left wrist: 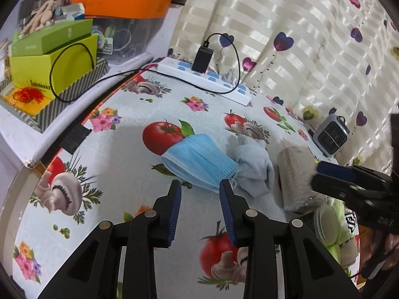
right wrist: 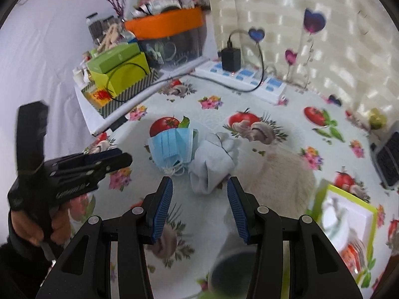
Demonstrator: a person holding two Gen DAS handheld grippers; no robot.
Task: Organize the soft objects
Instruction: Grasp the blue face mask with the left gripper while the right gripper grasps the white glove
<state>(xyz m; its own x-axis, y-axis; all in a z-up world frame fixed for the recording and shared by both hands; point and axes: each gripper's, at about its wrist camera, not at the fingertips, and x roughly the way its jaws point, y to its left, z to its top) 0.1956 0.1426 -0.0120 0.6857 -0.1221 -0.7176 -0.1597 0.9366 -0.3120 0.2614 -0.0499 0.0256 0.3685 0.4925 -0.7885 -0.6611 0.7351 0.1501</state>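
Observation:
A stack of blue face masks (left wrist: 199,164) (right wrist: 172,147) lies on the patterned tablecloth. A crumpled pale grey cloth (left wrist: 254,167) (right wrist: 214,162) touches its right side. Right of that lies a beige roll of fabric (left wrist: 296,174) (right wrist: 281,177). My left gripper (left wrist: 200,186) is open just short of the masks' near edge, with nothing between its fingers. My right gripper (right wrist: 199,182) is open, its tips just short of the grey cloth's near end. Each gripper also shows from the side in the other view: the right gripper (left wrist: 349,177), the left gripper (right wrist: 107,159) held by a hand.
A white power strip (left wrist: 207,77) with a black charger and cable lies at the far edge by the curtain. Green boxes (left wrist: 54,59) and an orange-lidded bin (left wrist: 122,0) crowd the left shelf. A small grey fan (left wrist: 331,137) and a green-edged box (right wrist: 349,219) sit to the right.

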